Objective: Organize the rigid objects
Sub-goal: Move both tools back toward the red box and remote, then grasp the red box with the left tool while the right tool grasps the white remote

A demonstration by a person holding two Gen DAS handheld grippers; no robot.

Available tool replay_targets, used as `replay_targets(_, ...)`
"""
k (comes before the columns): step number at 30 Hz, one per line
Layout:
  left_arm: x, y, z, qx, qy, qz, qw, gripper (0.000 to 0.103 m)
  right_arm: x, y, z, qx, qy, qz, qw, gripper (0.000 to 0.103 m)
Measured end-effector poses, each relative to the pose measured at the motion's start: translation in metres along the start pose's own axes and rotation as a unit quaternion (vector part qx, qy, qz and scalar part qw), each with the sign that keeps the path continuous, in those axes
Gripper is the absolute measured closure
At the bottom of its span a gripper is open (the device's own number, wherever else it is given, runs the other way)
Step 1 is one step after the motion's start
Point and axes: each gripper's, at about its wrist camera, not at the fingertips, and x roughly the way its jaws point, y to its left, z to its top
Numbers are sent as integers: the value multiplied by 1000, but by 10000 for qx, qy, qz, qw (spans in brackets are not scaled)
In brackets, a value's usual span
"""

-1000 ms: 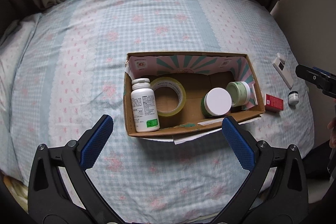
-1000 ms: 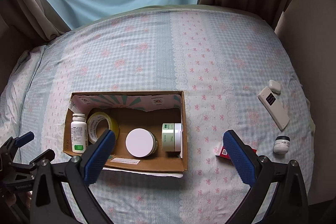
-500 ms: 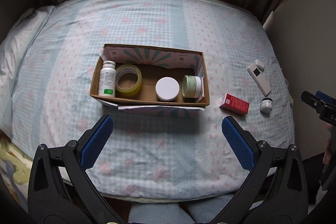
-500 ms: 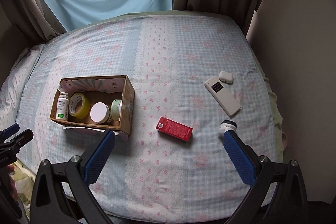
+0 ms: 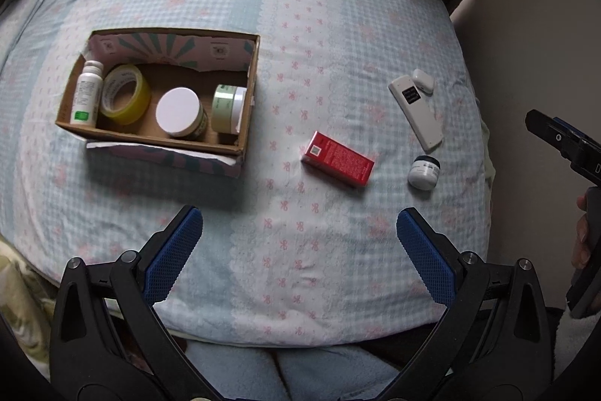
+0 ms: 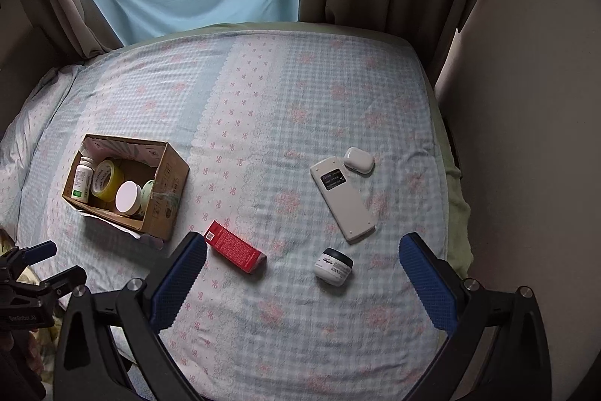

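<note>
Both grippers hovered over the bed, jaws apart and empty.
Right of the cardboard box (image 5: 248, 108) lay a red carton (image 5: 338, 158), with the left gripper (image 5: 299, 250) and right gripper (image 6: 302, 282) above.

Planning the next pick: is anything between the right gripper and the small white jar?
Nothing visible. The small white jar sits on open bedsheet ahead of the open right gripper; the red box lies off to its left.

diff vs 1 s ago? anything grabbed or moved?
Both grippers pulled back from the cardboard box and swung right, bringing the red carton, small white jar, remote and earbud case into view. Left gripper and right gripper stayed open and empty; nothing was taken or released. Box contents and loose items lie unmoved.
</note>
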Motion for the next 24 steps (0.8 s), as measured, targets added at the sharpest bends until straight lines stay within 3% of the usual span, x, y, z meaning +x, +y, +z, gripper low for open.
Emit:
replay_targets(7,76,-28,23,-551,648,-64,9964,0,67,-30,19,-424,410,196,9981,1)
replay_targets(11,130,-33,36,-1122,1073,-141,9878,0,112,-43,26,-708,752,133,9946,1)
replay_targets(14,166,-28,40,-1842,1345,-309,9731,0,144,-50,29,-915,987,122,9908,1)
replay_targets(19,212,-20,45,-2658,1593,-181,9506,0,193,-53,30,-1264,1353,47,9827,1)
replay_targets(24,247,-14,37,-3452,1850,-82,9201,3,235,-53,31,-1508,1645,42,9748,1)
